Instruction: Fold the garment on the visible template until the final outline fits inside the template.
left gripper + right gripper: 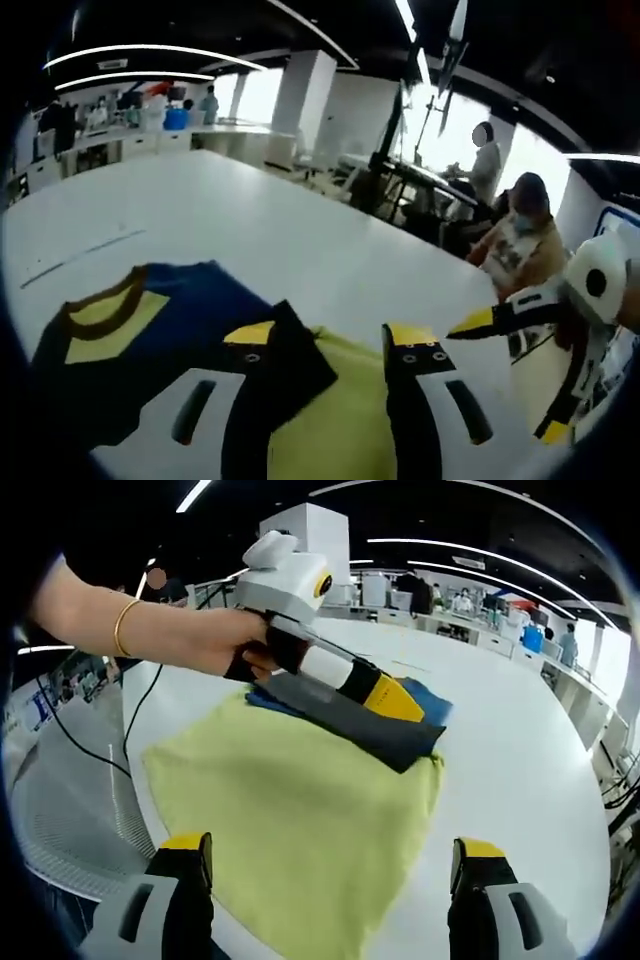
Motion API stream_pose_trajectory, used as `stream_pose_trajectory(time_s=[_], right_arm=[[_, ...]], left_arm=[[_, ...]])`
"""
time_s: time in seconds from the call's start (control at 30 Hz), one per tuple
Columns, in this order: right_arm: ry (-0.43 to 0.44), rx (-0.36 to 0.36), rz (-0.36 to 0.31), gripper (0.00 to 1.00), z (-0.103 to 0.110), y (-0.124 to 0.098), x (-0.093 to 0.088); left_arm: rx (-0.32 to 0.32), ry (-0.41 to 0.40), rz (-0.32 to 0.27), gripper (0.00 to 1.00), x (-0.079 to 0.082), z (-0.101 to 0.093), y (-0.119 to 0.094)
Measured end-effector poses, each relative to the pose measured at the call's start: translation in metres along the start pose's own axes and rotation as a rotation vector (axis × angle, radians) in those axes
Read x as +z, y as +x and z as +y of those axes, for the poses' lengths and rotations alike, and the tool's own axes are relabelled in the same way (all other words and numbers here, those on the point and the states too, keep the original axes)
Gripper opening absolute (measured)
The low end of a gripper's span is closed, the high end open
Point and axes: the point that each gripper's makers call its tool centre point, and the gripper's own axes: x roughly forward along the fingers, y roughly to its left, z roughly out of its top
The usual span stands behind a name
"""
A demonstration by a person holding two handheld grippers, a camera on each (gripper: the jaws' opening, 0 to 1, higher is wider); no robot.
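A navy garment (pixel 170 330) with yellow and dark trim lies partly on a yellow-green cloth (pixel 290 810) on the white table. In the left gripper view a black part of the garment (pixel 285 365) lies across my left jaw, with the yellow-green cloth (pixel 335 420) under it. My left gripper (pixel 330 335) has its jaws apart. In the right gripper view the left gripper (pixel 395 700) rests on the dark folded fabric (pixel 385 738) at the cloth's far edge, with blue garment (pixel 425 700) behind it. My right gripper (pixel 333 852) stands open above the cloth's near edge, holding nothing; the right gripper (pixel 520 375) also shows to the left gripper's right.
The white table (pixel 520 780) is large and round, with its rim near me (pixel 80 820). A hand with a gold bracelet (pixel 125 628) holds the left gripper. A cable (pixel 100 730) runs beside the table. A seated person (pixel 520 240) and stands are beyond the far edge.
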Motion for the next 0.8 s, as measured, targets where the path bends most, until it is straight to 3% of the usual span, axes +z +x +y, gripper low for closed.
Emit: stream_pose_trajectory(time_s=[0.1,0.23,0.4,0.53,0.8], right_arm=[[0.010,0.025,-0.009,0.99,0.001,0.001,0.004],[0.018,0.049,-0.014,0.99,0.001,0.003,0.008],[0.007,0.083,-0.024,0.99,0.002,0.002,0.014],[-0.014,0.112,-0.025,0.99,0.006,0.000,0.018],[-0.050,0.189,-0.014,0.99,0.016,-0.004,0.021]], left_arm=[[0.016,0.008,-0.032,0.59,0.006,0.005,-0.008],[0.016,-0.018,-0.050,0.69,0.009,0.011,-0.018],[0.004,-0.017,-0.072,0.92,0.014,0.013,-0.033],[0.000,0.050,-0.064,0.99,0.012,0.017,-0.052],[0.012,0.093,-0.053,0.99,0.002,0.020,-0.093]])
